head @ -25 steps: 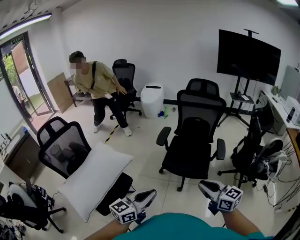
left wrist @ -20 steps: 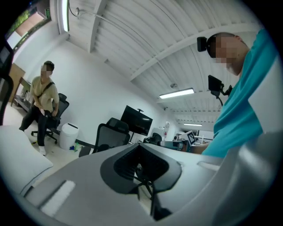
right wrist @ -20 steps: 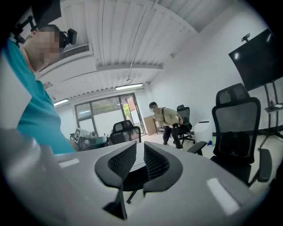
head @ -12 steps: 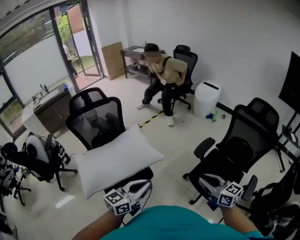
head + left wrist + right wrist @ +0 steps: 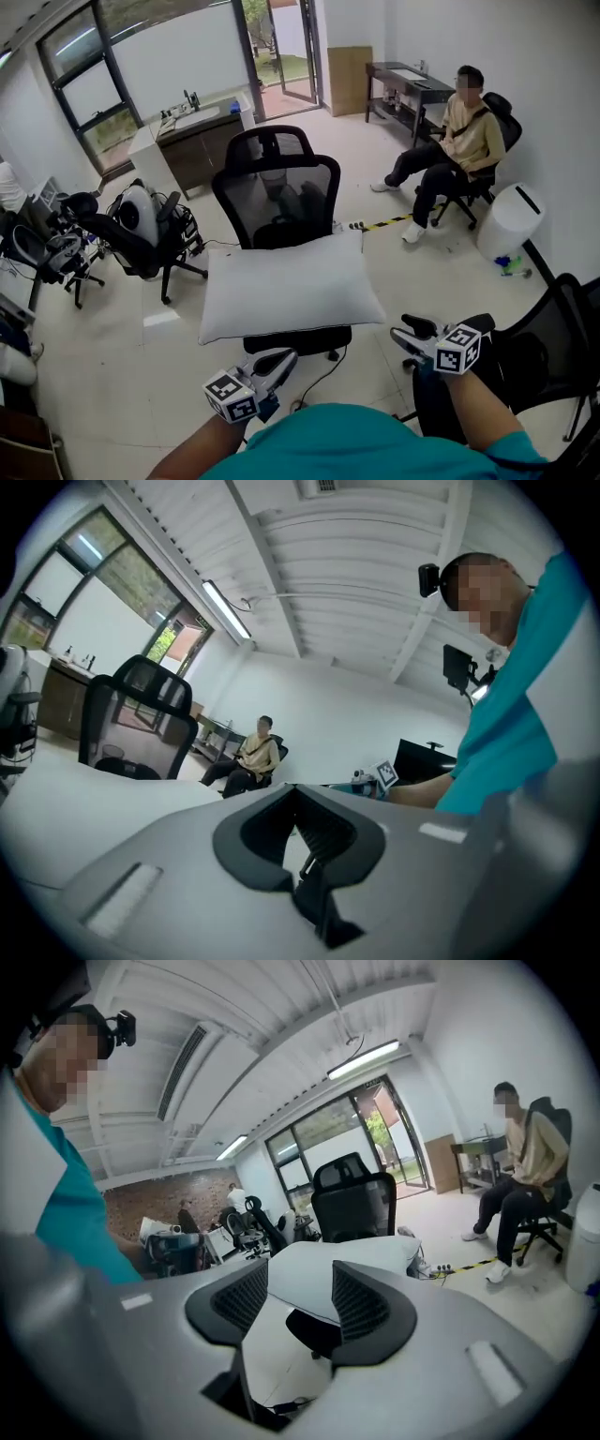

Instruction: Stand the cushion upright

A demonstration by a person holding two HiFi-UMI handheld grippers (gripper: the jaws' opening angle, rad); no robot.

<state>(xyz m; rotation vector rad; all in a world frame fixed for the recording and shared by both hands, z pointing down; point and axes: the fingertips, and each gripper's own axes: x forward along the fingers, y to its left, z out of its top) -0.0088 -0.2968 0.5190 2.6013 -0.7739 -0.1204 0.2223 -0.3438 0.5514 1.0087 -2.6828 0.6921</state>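
Since the view has swung round over the last second, the glass doors and a chair loaded with gear [image 5: 141, 220], which sat at the lower left edge before, now fill the left side. The left gripper [image 5: 281, 360] hangs low in the head view as before, its fingers pressed together at the tips with nothing between them. The cushion [image 5: 291, 286], earlier off to the lower left and skewed, now lies squarely ahead in the middle. It is still flat on the seat of the black mesh chair [image 5: 281, 192], its far edge against the backrest, and neither gripper touches it. The right gripper [image 5: 406, 335] points toward the cushion's near right corner. Its fingers, nearly together a second ago, are opening and stand spread, empty, with the cushion showing beyond the gap. The seated person [image 5: 459, 141] and the white bin [image 5: 509, 222] have shifted from upper left to upper right, and the wall screen has left the view.
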